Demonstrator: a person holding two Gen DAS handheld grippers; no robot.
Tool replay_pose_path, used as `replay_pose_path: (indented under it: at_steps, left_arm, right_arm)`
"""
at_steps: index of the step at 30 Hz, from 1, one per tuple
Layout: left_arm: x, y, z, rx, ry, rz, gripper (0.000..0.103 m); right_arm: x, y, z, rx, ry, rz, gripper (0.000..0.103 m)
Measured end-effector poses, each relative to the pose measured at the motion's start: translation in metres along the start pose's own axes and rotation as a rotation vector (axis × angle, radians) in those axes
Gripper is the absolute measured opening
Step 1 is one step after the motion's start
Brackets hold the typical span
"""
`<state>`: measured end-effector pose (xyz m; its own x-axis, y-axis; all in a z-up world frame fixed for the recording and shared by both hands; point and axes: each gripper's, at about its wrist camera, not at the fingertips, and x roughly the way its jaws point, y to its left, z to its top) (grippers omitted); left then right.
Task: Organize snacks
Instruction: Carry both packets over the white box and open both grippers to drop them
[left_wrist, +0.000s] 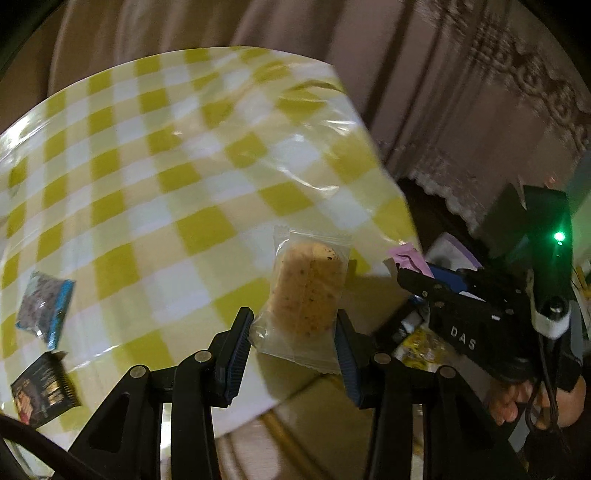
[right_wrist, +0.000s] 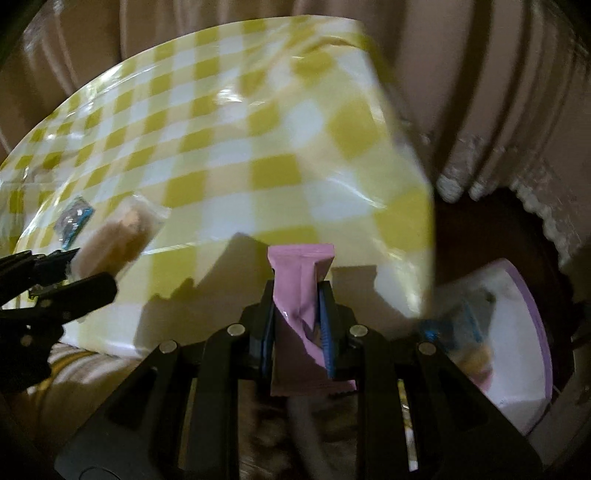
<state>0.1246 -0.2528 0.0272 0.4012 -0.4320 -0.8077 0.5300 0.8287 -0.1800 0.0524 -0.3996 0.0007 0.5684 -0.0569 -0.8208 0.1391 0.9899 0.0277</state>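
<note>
My left gripper (left_wrist: 295, 332) is shut on a clear-wrapped biscuit pack (left_wrist: 308, 290), held upright above the near edge of the yellow-checked table (left_wrist: 166, 166). My right gripper (right_wrist: 297, 317) is shut on a pink snack packet (right_wrist: 301, 291), held upright near the table's right front corner. In the left wrist view the right gripper (left_wrist: 410, 280) shows at the right with the pink packet (left_wrist: 408, 256) at its tip. In the right wrist view the left gripper (right_wrist: 79, 264) shows at the left with the biscuit pack (right_wrist: 118, 236).
A blue-edged snack packet (left_wrist: 46, 308) and a dark packet (left_wrist: 42, 393) lie on the table's left side. The blue one shows in the right wrist view (right_wrist: 74, 219). A white, purple-rimmed container (right_wrist: 513, 332) holding several snacks sits below the table's right edge. Curtains hang behind.
</note>
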Motion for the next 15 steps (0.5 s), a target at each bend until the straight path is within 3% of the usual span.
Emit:
replay_pose_path:
  at_steps: [15]
  left_arm:
    - [0.04, -0.107, 0.002, 0.232, 0.14, -0.124, 0.045]
  right_arm:
    - [0.0, -0.126, -0.033, 0.203, 0.05, -0.146, 0.024]
